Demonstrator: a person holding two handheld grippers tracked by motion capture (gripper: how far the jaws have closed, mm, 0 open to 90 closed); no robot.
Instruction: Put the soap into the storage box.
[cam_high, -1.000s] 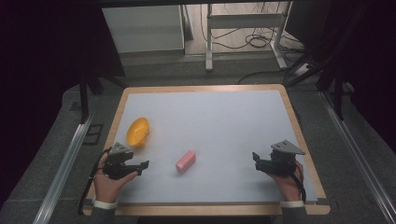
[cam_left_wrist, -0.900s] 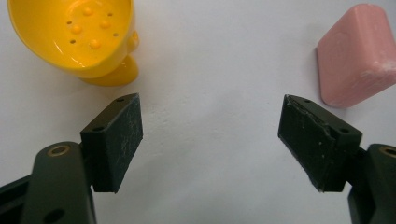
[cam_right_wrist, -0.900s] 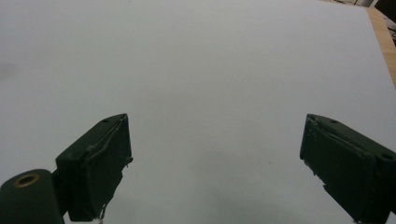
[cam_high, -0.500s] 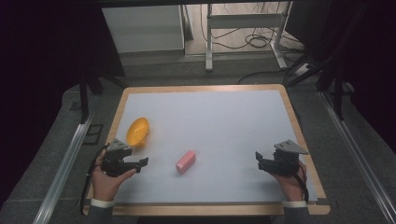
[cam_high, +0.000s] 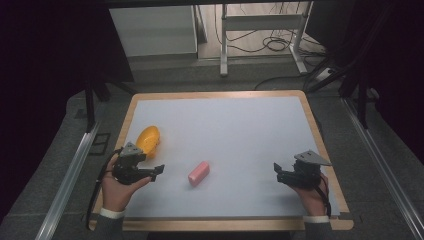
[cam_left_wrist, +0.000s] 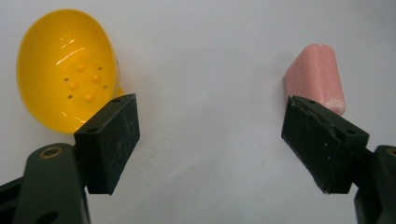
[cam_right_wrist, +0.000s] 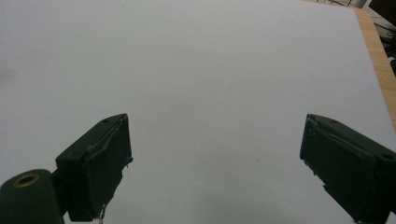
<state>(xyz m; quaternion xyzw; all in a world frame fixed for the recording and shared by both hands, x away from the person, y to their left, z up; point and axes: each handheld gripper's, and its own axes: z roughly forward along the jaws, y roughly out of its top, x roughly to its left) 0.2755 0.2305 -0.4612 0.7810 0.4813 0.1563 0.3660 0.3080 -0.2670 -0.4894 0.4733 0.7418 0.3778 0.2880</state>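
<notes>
A pink block (cam_high: 198, 173) lies on the white table top near the front middle. A yellow bowl-shaped cup (cam_high: 149, 139) lies on its side at the left. My left gripper (cam_high: 158, 171) is held low at the front left, just in front of the cup, open and pointing right toward the block. In the left gripper view, the cup (cam_left_wrist: 65, 70) lies beyond the left jaw and the block (cam_left_wrist: 315, 74) beyond the right jaw, with nothing held in the gripper (cam_left_wrist: 215, 135). My right gripper (cam_high: 276, 170) is at the front right, open and empty (cam_right_wrist: 215, 158), pointing left.
The white surface sits in a wooden-rimmed board (cam_high: 215, 94). Its right wooden edge (cam_right_wrist: 376, 51) runs close to my right gripper. Beyond the table are a white cabinet (cam_high: 152, 30), a metal stand (cam_high: 260, 22) and floor cables (cam_high: 280, 45). Metal rails (cam_high: 70, 175) flank both sides.
My left gripper has crept slightly forward toward the cup. My right gripper has shifted a touch to the right. The cup and the block have not moved.
</notes>
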